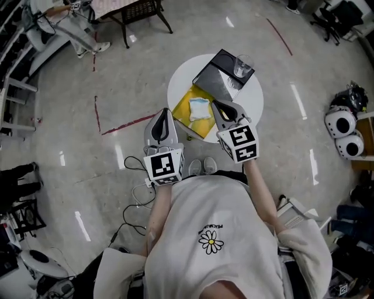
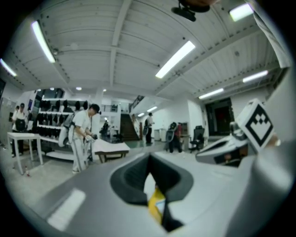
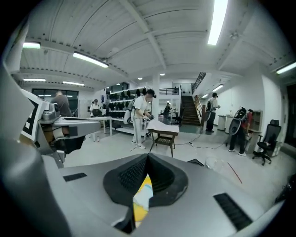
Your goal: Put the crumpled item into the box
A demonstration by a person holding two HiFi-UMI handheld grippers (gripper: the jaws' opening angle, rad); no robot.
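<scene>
A crumpled white and pale blue item [image 1: 198, 109] lies on a yellow sheet [image 1: 186, 111] on the small round white table [image 1: 181, 82]. Behind it an open dark box [image 1: 217, 80] with a silvery inside stands on the same table. My left gripper [image 1: 165, 114] hovers at the table's near left edge, jaws together and empty. My right gripper [image 1: 217, 105] hangs just right of the crumpled item, jaws together, nothing between them. In the left gripper view the jaws [image 2: 149, 159] meet, with yellow showing below. The right gripper view shows the same at its jaws [image 3: 148, 157].
A clear glass [image 1: 243, 65] stands on the box's far right corner. Both of the person's shoes [image 1: 201, 167] are at the table's foot. Cables [image 1: 135, 175] lie on the floor at left. A dark bench [image 1: 140, 13] and a seated person [image 1: 70, 26] are beyond.
</scene>
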